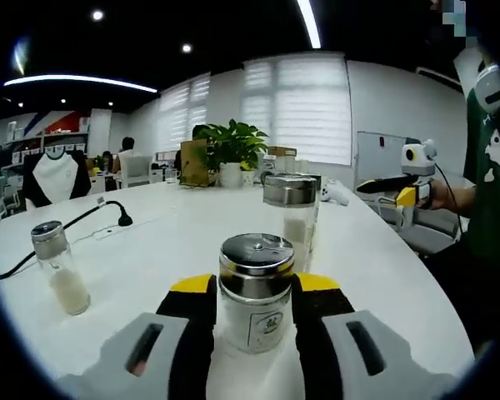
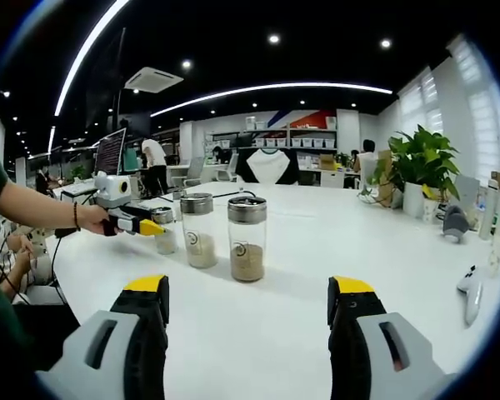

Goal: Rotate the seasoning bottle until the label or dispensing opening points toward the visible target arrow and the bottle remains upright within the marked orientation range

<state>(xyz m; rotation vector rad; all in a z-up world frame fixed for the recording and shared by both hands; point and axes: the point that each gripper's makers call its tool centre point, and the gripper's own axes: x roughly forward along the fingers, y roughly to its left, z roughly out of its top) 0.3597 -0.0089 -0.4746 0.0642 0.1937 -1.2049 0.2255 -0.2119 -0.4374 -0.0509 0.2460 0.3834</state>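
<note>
On table (image 2: 333,242): three seasoning bottles (image 2: 247,238)

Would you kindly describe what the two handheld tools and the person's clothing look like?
Each tool has grey jaws with slots, black inner pads and yellow tips. The left tool, seen from the right gripper view, has a white and yellow body. The person wears a dark green shirt with a white print and a dark wristband.
</note>
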